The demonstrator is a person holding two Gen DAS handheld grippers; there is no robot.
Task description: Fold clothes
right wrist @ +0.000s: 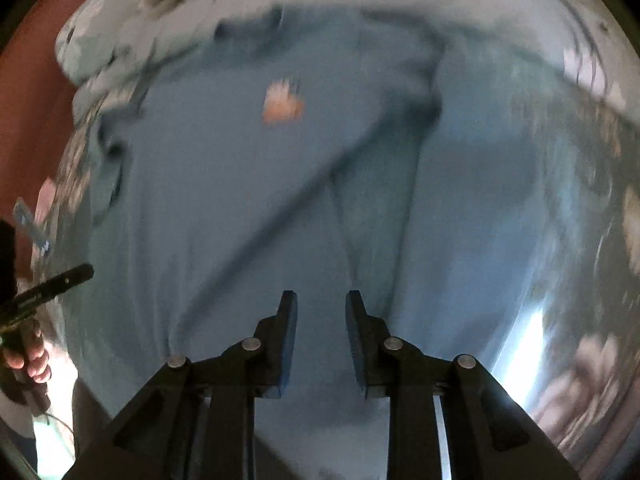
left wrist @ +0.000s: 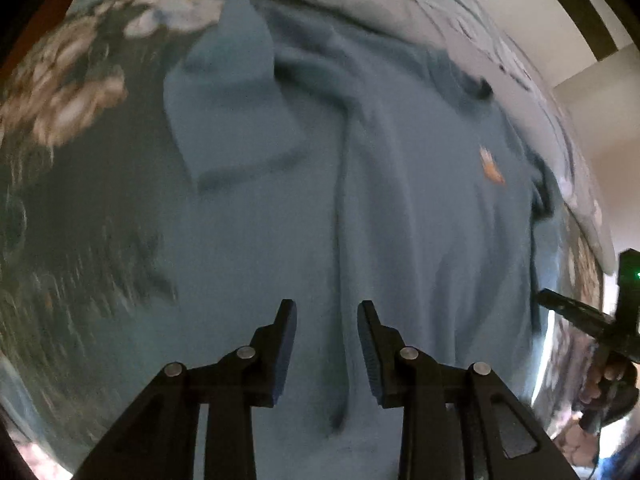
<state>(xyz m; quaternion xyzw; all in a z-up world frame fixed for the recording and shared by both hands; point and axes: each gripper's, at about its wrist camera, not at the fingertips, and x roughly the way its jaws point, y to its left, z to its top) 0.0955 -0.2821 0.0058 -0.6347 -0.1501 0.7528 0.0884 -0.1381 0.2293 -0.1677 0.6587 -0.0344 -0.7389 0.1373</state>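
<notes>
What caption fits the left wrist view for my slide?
Open left gripper above a blue shirt with an orange chest logo, spread on a floral bedspread, one sleeve lying folded.

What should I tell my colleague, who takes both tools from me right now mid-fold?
Left tool: open, holds nothing, above the lower part of the blue shirt.
Right tool: open, holds nothing, above the same shirt.
The shirt lies spread on the floral bedspread, orange logo facing up. One sleeve is turned in over the body; long creases run down the middle.
Done: the shirt is laid out, one sleeve in.
Left: the far side looks bunched, so probably smooth it, then fold the sides in and the hem up.
</notes>
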